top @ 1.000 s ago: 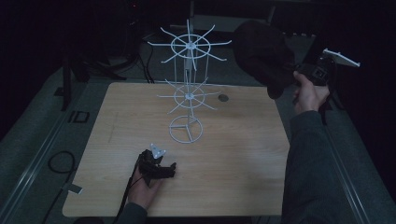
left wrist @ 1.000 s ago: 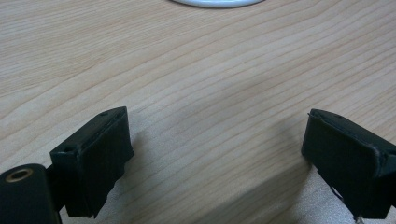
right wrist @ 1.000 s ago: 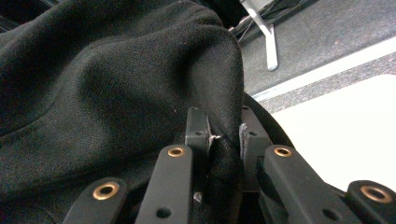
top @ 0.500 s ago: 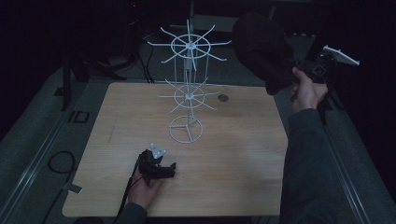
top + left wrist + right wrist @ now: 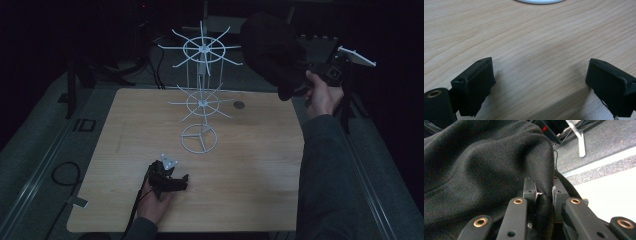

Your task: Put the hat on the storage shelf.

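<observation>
High view: the wooden worktop [image 5: 250,165] spans the centre of the scene, with grey floor around it. Next in size is the white wire rack [image 5: 202,95], standing upright near the far middle of the worktop on a ring base, with two tiers of radiating spokes, the upper tier wider than the lower. A black cloth [image 5: 272,50], bunched and hanging, is held in the air beyond the worktop's far right corner, level with the rack's upper tier and apart from it. The right tool [image 5: 306,75] grips the cloth from the right side, with the person's right hand [image 5: 320,95] behind it and a dark sleeve running down to the bottom edge. The left tool [image 5: 184,181] lies low on the near part of the worktop, just in front of the rack's base, held by the left hand [image 5: 152,197]. A small dark round object [image 5: 239,105] sits on the worktop just right of the rack's lower tier; what it is cannot be told.

Right gripper view: the jaws stand close together, clamped on a fold of the cloth [image 5: 486,170], which rises above and to the left of the tool [image 5: 544,191].

Left gripper view: the jaws stand wide apart over bare wood, with nothing between them; the left tool [image 5: 539,75] points toward the rim of the rack's base [image 5: 539,2].
</observation>
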`<state>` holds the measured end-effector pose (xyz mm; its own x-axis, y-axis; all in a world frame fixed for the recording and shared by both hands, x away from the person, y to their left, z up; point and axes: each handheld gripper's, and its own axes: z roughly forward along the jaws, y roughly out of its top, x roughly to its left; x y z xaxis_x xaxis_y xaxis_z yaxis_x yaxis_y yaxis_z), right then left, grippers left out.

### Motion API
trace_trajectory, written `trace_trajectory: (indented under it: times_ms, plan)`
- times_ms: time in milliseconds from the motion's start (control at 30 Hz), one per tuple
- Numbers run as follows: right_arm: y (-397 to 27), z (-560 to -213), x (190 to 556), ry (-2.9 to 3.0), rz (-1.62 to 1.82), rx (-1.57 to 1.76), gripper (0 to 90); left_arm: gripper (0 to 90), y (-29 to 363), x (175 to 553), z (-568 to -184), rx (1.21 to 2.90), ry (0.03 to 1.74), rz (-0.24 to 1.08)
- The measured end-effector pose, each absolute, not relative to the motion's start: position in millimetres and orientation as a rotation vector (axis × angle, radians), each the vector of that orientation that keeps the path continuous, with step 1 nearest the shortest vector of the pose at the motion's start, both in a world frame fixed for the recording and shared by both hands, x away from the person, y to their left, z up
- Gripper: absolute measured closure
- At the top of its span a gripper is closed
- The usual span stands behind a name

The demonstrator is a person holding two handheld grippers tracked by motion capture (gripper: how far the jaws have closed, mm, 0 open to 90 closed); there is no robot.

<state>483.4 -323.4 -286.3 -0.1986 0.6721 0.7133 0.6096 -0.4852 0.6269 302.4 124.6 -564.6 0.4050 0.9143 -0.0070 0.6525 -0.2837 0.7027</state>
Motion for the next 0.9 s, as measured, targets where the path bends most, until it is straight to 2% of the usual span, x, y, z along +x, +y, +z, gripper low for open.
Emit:
trace_trajectory:
  times_ms: [433, 900]
  plan:
    - [-306, -291, 489, 1.631, 1.755, 1.946, 78.6, 8.7, 125, 302, -564, 2.037, 1.330, 0.537]
    - [-291, -316, 499, 1.727, 1.696, 1.986, 78.2, 8.7, 125, 302, -564, 2.039, 1.328, 0.538]
